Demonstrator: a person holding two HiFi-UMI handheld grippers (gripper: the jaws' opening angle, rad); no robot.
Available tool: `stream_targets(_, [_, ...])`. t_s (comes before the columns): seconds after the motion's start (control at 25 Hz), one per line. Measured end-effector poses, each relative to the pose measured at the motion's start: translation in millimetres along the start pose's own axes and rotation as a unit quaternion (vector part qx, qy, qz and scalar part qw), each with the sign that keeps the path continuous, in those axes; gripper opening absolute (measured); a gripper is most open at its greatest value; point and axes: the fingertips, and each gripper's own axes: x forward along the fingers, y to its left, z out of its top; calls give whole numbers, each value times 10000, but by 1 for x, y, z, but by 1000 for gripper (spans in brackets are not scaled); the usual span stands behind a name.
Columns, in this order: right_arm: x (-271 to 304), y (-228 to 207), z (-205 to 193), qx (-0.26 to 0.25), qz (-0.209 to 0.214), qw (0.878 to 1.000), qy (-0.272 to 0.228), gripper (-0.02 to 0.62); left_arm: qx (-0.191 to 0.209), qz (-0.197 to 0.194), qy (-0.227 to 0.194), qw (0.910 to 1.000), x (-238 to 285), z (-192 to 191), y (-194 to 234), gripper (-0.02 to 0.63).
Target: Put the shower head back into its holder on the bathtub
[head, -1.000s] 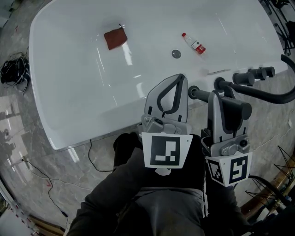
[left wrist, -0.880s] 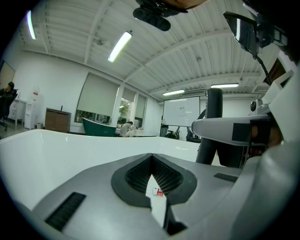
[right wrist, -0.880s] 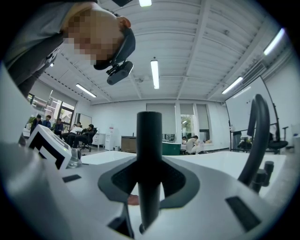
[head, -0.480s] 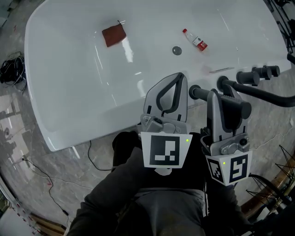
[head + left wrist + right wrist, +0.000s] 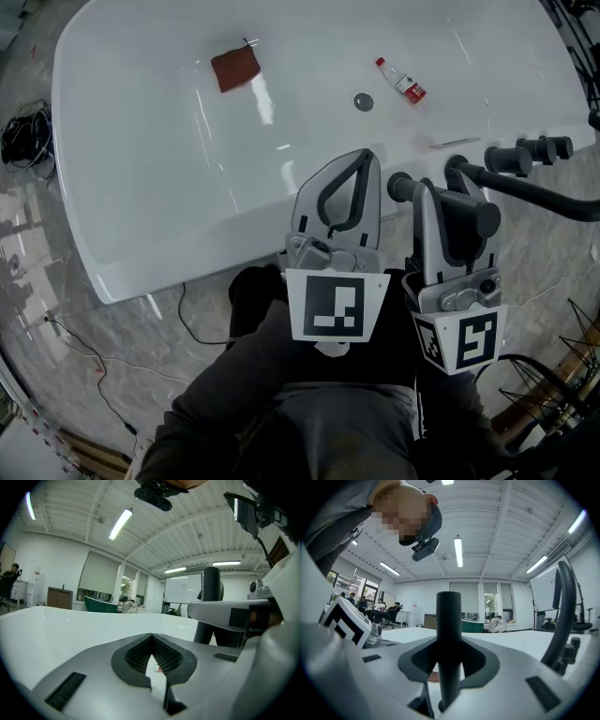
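Clamping the dark shower head (image 5: pixel 483 218), the right gripper (image 5: pixel 441 199) is seen with its jaws closed narrow on the handle. The left gripper (image 5: pixel 361 164), just beside it at frame centre, is closed tip to tip with nothing between its jaws.

In the head view the shower head's long axis runs left to right across the jaws, dipping slightly toward the right. Its thicker end lies lower right and its narrower end upper left. In the right gripper view it stands upright in the jaws. It is held over the near rim of the white bathtub (image 5: pixel 150 141), right of centre, near the black fittings (image 5: pixel 511 159) on that rim. A black hose (image 5: pixel 548 194) curves off to the right edge.

Inside the tub a red cloth (image 5: pixel 234 70) lies upper left, a small bottle (image 5: pixel 400 81) upper right, and the drain (image 5: pixel 364 101) between them. Grey marbled floor (image 5: pixel 56 281) surrounds the tub, with coiled cables (image 5: pixel 23 141) at the left edge. A white hall with ceiling strip lights is shown in the gripper views.
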Motion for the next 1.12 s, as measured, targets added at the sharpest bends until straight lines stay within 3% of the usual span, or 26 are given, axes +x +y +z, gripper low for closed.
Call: stream_targets(1.12, [6, 4, -1, -155, -83, 9998, 137, 124, -2, -12, 24, 10000, -4, 7, 6, 3])
